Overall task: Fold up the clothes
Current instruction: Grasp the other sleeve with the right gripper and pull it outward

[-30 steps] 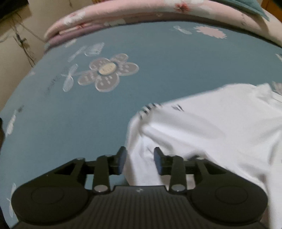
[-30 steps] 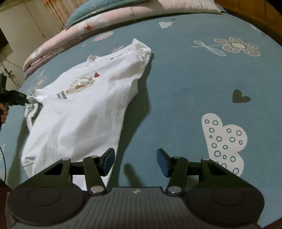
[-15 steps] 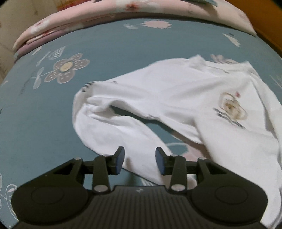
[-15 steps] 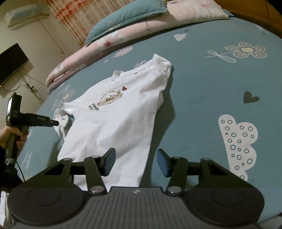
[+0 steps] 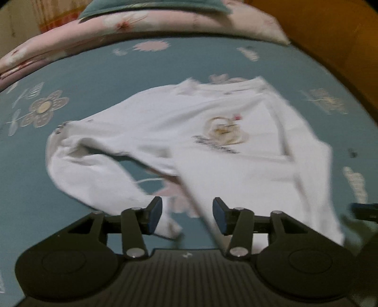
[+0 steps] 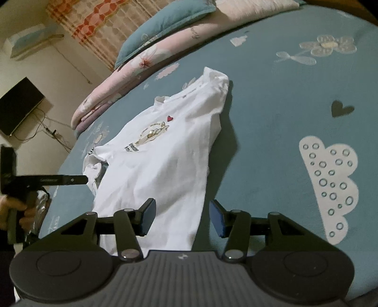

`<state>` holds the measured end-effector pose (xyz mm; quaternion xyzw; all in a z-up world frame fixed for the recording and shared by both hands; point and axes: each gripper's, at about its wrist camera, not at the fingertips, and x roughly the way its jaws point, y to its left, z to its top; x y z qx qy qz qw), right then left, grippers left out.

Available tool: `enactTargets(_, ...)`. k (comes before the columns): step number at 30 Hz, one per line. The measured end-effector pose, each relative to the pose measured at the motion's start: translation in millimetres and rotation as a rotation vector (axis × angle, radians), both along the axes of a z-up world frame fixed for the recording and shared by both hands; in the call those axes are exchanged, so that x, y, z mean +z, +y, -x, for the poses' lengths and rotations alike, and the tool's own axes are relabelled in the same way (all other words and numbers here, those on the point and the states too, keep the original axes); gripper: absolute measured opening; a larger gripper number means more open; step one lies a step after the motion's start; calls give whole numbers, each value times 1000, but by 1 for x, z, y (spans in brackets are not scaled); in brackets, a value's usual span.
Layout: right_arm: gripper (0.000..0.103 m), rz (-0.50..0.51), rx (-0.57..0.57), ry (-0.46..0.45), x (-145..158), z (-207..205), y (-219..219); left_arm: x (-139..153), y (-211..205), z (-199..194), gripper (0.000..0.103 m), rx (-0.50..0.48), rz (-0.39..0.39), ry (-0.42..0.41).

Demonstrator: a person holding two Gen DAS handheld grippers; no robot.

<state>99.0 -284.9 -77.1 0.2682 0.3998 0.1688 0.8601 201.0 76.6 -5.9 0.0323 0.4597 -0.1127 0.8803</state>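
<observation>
Bed [image 6: 271,141]: teal sheet printed with flowers, a heart and a cloud; fills both views.
Shirt [image 6: 163,160]: white, chest print and small red heart face up, spread flat mid-bed, collar toward the quilt. Left view [image 5: 212,146] is motion-blurred.
Left view only: one sleeve [image 5: 99,179] curls away from the body, with sheet showing in the loop; its end lies just ahead of the fingers.
Right view only: room behind the bed, with curtain [image 6: 94,21], dark screen [image 6: 19,106] on the wall and cables below it.
Quilt [image 6: 146,61]: pink, floral, rolled along the far edge; teal pillow [image 6: 165,26] on top.
Left gripper [image 5: 187,216]: jaws wide, nothing between them. In the right view it [image 6: 86,180] sits at the sleeve side, held by a hand [image 6: 14,212]; touching cloth or not: cannot tell.
Right gripper [image 6: 182,218]: jaws wide, empty, over the hem's right corner.
Obstruction: each gripper body hides the near edge of the shirt.
</observation>
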Motion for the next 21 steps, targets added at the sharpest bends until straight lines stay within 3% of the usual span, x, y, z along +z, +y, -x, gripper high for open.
enactTargets(5, 55, -71, 25, 48, -24, -12, 4, -3, -26, 16, 51, -23, 84, -15)
enactTargets(13, 51, -219, 74, 61, -43, -16, 7, -17, -57, 23, 56, -55, 74, -17)
enactTargets(21, 50, -244, 81, 59, -51, -24, 4, -26, -69, 23, 57, -80, 60, 2)
